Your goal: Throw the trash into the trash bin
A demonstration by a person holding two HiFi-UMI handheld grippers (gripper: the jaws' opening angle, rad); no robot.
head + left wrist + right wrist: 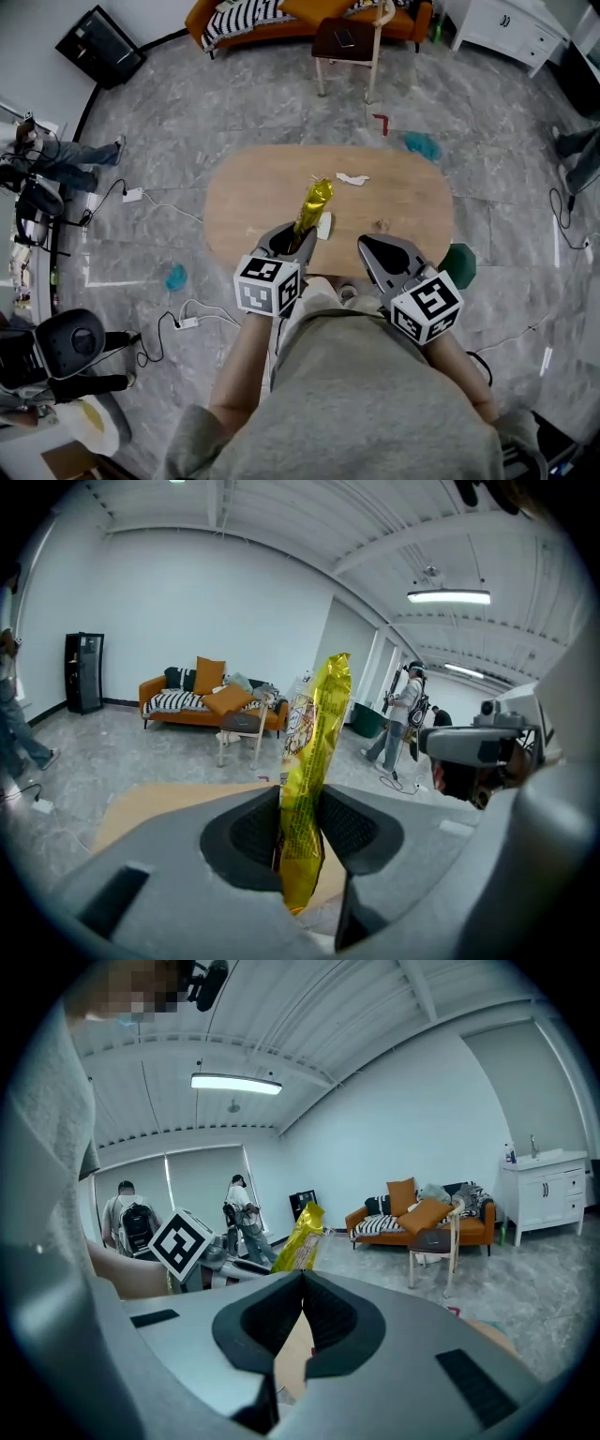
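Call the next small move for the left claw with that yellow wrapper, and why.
Probably swing the left claw rightward toward the dark green container beside the table's right end, keeping it shut. The yellow wrapper is pinched upright between its jaws, and that container looks like the bin. The right claw is shut and empty.

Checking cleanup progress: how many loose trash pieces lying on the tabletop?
2. A crumpled white scrap near the far edge of the table; a white piece by the near edge, beside the yellow wrapper clamped in the left gripper. Near edge partly hidden, so maybe more.
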